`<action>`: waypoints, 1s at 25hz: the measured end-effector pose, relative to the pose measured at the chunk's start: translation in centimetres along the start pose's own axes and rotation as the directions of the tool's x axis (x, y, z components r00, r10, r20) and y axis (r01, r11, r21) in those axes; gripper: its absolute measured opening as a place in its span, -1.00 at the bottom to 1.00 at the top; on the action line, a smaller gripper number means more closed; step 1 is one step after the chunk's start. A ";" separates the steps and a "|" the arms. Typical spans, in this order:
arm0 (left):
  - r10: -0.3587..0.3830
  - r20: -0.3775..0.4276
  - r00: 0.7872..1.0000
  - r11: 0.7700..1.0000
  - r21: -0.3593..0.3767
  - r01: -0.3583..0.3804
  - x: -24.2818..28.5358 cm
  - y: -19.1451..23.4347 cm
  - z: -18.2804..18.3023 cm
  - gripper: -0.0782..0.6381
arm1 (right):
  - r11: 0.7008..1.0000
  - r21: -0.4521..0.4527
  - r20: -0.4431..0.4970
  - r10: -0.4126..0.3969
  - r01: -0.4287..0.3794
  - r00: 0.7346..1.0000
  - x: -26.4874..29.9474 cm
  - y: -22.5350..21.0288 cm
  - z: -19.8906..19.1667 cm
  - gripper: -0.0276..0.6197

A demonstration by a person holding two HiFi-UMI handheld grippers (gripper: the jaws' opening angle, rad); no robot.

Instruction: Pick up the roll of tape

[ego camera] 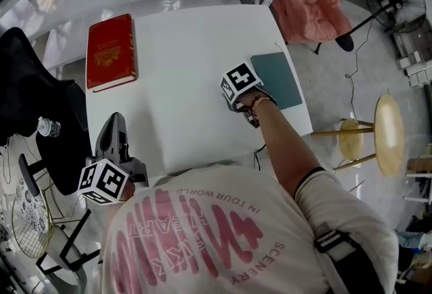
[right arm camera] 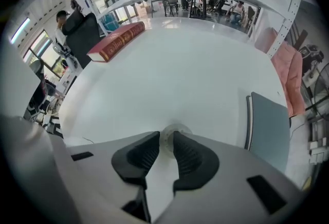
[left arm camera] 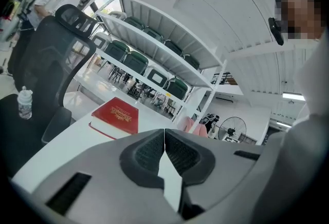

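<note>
Right gripper view: right gripper [right arm camera: 165,135] nipped onto the roll of tape [right arm camera: 175,129], and the grip looks shallow.
Your jaws have only their tips on one wall of the pale roll, which lies flat on the white counter [ego camera: 182,63] near the grey pad [ego camera: 280,77]. Lift like this and it'll likely slip or tip out, since little pad is on it and the roll looks thin and slick. Contact isn't fully clear either, so a loose pinch could leave it behind. Your right arm reaches straight out, gripper pointing steeply down. Left gripper [left arm camera: 164,133] is closed and empty, held about level by the counter's near left corner, aimed toward the red book [left arm camera: 115,115].
</note>
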State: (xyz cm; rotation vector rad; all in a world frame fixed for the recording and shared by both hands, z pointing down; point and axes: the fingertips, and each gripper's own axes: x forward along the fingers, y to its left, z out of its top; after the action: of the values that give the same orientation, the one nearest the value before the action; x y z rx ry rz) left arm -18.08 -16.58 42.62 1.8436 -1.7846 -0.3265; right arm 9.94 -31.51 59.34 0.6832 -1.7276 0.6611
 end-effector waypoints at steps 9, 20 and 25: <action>0.001 -0.001 1.000 1.000 -0.004 -0.001 -0.3 -0.1 -0.1 -0.71 | 1.000 0.014 0.019 0.002 -0.002 1.000 0.0 0.1 0.0 -0.62; 0.013 0.011 1.000 1.000 -0.005 -0.013 -1.0 0.1 0.2 -0.71 | 0.997 0.070 0.057 0.014 -0.018 0.998 -0.1 -0.3 0.0 -0.66; 0.017 0.010 1.000 1.000 -0.012 -0.016 -1.2 0.3 0.0 -0.71 | 0.996 0.085 0.082 0.018 -0.025 0.997 -0.2 -0.2 0.0 -0.66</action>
State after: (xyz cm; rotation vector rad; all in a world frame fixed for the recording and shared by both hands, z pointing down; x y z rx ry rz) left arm -18.47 -15.42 42.52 1.8208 -1.7998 -0.3404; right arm 10.15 -31.66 59.16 0.7613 -1.7909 0.7345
